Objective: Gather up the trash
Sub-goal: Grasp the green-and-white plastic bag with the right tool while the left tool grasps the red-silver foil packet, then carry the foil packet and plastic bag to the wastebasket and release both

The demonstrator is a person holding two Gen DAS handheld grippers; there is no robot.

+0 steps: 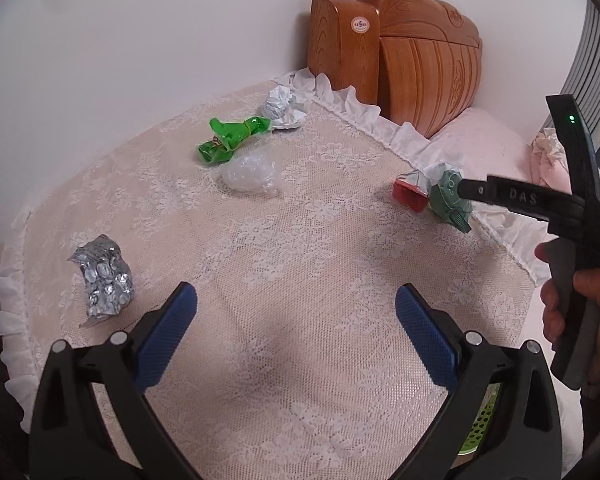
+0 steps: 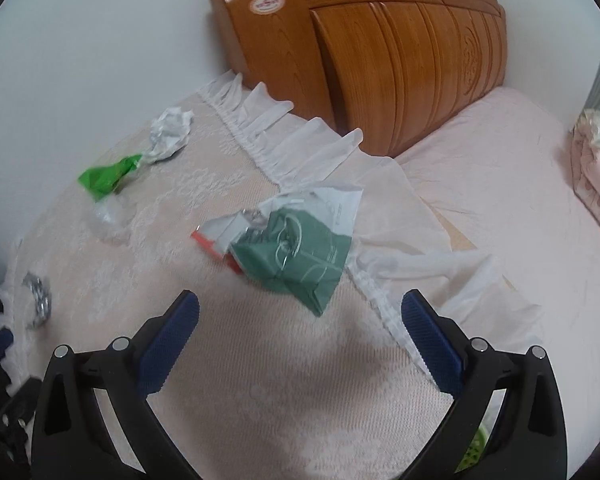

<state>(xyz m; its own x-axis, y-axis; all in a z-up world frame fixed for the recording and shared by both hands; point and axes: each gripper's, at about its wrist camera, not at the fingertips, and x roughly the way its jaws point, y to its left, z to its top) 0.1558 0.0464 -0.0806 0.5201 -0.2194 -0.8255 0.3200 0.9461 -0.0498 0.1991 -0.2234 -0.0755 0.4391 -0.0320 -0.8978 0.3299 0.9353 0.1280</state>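
Observation:
Several pieces of trash lie on a lace-covered table point(image 1: 284, 264). A crumpled silver foil wrapper point(image 1: 102, 280) sits just left of my open left gripper point(image 1: 296, 308). Farther back lie a bright green wrapper point(image 1: 230, 138), a clear plastic bag point(image 1: 250, 174) and crumpled white paper point(image 1: 284, 108). At the table's right edge a dark green packet point(image 2: 296, 254) lies beside a red and white wrapper point(image 2: 216, 240). My right gripper point(image 2: 300, 314) hovers open just short of the dark green packet, with nothing between its fingers. In the left wrist view the right gripper's black body point(image 1: 540, 204) reaches toward that packet point(image 1: 448, 196).
A carved wooden headboard point(image 2: 400, 60) stands against the white wall behind the table. A pink bed point(image 2: 500, 184) lies to the right, with folded pink bedding point(image 2: 596, 168) at its far side. A green perforated basket point(image 1: 482, 420) shows low at the right. White frills point(image 2: 300, 140) edge the tablecloth.

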